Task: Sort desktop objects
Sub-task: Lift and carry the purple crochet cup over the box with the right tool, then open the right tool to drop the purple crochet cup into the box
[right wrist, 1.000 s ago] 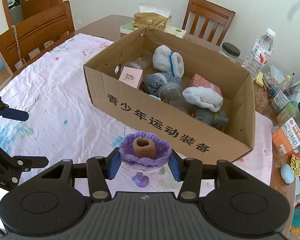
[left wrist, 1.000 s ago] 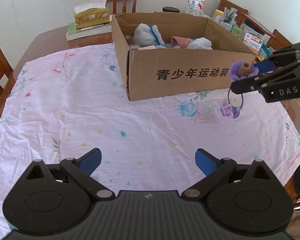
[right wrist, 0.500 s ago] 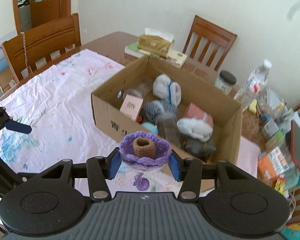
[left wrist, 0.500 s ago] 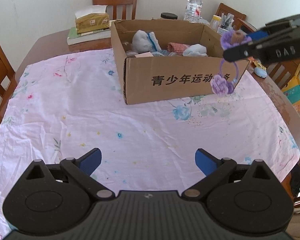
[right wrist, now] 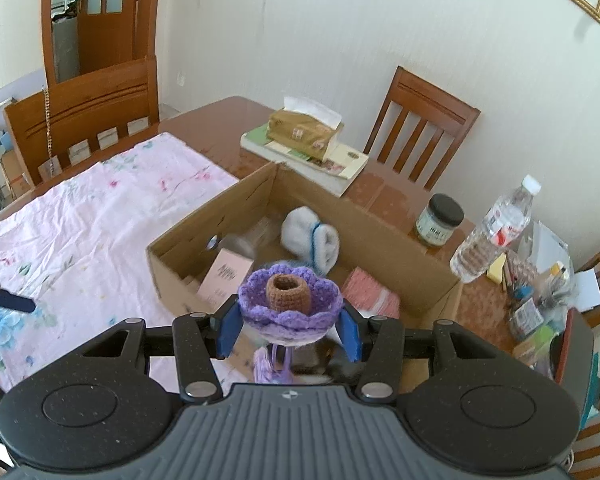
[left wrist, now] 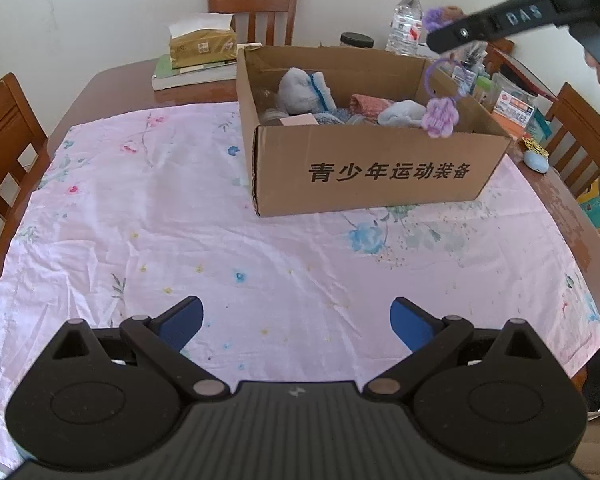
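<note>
Cardboard box (left wrist: 364, 176) stands on the pink floral tablecloth (left wrist: 180, 220) and already holds several sorted things: a rolled white sock with blue trim (right wrist: 312, 236), a pink carton (right wrist: 228, 276), a reddish knit piece (right wrist: 370, 290) and other soft items. Beyond the box a tissue pack (right wrist: 304, 128) on books, a jar (right wrist: 440, 220) and a water bottle (right wrist: 496, 228) sit on bare wood. The right gripper (right wrist: 288, 328) is closed on a crocheted purple flower (right wrist: 290, 300), held in the air over the box's near wall, its small tassel (left wrist: 440, 118) dangling on a loop. The left gripper (left wrist: 296, 320) hovers wide open and empty above the cloth. Judging by this, sorting looks nearly finished: the cloth is cleared, and this flower has yet to be released into the box.
</note>
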Demonstrator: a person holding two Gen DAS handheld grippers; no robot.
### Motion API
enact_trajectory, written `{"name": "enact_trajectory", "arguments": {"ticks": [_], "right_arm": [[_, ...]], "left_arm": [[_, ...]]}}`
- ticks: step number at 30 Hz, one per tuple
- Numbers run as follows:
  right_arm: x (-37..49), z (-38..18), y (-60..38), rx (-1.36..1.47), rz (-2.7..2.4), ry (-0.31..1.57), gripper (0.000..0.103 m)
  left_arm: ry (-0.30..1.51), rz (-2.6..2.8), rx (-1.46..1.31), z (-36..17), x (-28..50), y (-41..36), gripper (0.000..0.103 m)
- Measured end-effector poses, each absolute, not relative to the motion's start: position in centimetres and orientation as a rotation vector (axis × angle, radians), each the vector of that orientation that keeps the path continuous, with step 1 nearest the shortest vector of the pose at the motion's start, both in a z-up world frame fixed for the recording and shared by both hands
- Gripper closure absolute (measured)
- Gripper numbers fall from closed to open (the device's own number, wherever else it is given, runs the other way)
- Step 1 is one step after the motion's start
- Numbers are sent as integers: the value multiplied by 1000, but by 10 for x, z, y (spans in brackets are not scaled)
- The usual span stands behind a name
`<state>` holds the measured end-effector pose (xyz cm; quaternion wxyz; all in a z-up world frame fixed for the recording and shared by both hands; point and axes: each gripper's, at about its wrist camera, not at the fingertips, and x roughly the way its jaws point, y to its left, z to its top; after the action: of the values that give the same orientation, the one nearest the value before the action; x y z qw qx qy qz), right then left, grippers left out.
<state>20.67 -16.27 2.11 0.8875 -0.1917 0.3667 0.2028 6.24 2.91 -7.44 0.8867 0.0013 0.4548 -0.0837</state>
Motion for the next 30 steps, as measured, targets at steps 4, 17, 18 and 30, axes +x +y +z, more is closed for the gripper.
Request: {"name": "enact_trajectory", "arguments": {"ticks": [4, 17, 18, 30], "right_arm": [[228, 24, -168, -400, 430, 757, 48], [311, -10, -172, -390, 421, 853, 47], [314, -12, -172, -393, 416, 858, 44], [307, -31, -186, -306, 376, 927, 7]], "left_arm": [[948, -152, -11, -74, 64, 29, 3], [959, -75, -32, -77, 70, 33, 3], [956, -69, -32, -77, 70, 34, 3], [948, -19, -16, -78, 80, 36, 3]]}}
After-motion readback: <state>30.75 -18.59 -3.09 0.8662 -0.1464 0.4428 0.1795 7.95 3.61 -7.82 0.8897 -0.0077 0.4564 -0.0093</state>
